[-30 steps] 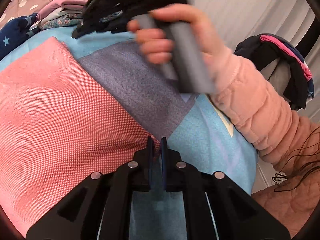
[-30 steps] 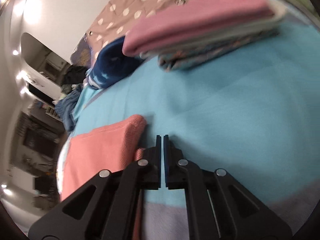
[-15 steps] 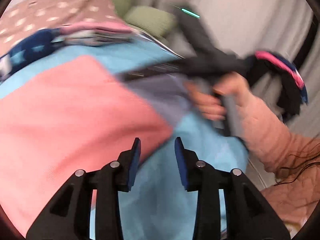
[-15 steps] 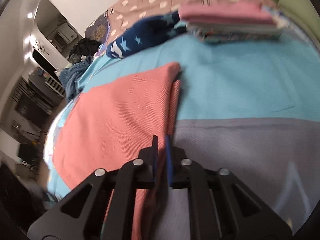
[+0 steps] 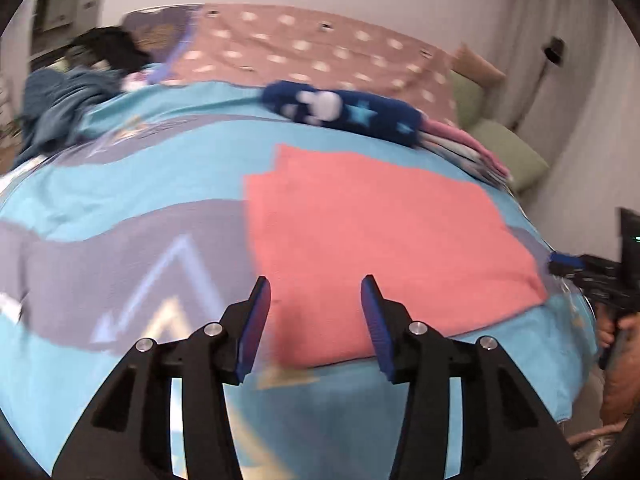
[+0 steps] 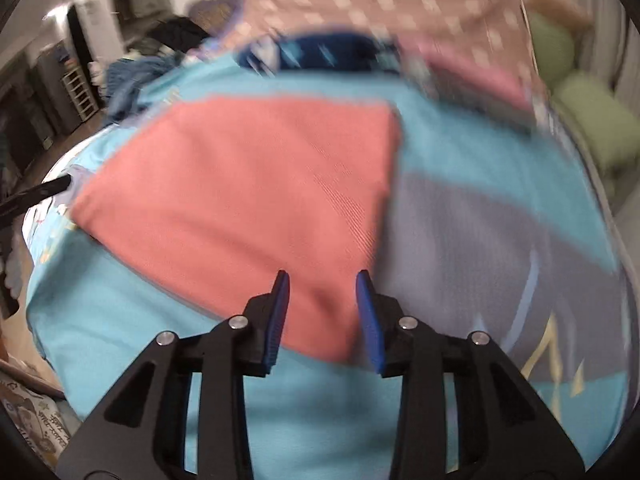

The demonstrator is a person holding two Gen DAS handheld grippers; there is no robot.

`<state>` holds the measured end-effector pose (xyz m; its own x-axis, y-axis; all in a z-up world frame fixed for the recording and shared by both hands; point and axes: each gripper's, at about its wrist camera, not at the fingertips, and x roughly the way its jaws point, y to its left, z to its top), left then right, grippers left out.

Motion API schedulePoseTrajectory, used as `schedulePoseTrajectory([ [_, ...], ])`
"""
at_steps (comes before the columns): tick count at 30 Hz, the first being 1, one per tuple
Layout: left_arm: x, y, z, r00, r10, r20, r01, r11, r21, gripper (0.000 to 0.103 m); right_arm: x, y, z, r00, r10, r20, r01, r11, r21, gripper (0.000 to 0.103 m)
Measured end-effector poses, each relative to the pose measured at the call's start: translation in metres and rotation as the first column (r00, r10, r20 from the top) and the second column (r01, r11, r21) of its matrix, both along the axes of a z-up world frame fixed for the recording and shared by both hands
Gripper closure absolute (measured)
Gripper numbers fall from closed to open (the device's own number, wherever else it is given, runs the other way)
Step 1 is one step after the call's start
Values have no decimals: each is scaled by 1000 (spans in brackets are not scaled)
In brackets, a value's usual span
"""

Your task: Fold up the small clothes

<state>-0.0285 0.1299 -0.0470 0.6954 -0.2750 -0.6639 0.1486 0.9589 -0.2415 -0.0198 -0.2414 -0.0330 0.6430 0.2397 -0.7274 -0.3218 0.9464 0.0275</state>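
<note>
Pink cloth [image 5: 384, 240] folded flat on blue blanket [image 5: 120, 200]. Left gripper [image 5: 316, 312] and right gripper [image 6: 322, 308] both released, jaws just opening, nothing between them.

1. No words or numbers can be read anywhere.
2. A cloth [image 6: 36, 420] at the bottom left of the right view has dark writing on it, too small and blurry to read.

My blue-and-grey bedspread [image 5: 120, 208], beyond it my dotted brown quilt [image 5: 312, 48], green cushions [image 5: 508, 148] off its far right corner, dark heaped laundry [image 5: 108, 46] at its far left
</note>
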Motion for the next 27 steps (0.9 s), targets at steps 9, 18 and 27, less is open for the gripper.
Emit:
schedulePoseTrajectory([
  [9, -21, 45, -25, 999, 34, -21, -35, 997, -73, 55, -26, 162, 15, 929, 362, 80, -354, 930, -98, 55],
  [18, -29, 59, -31, 997, -78, 5, 78, 986, -149, 76, -44, 267, -24, 837, 545, 39, -521, 817, -247, 55],
  [27, -15, 75, -47, 999, -22, -41, 15, 985, -170, 97, -25, 290, -35, 848, 528, 32, -496, 815, -299, 55],
])
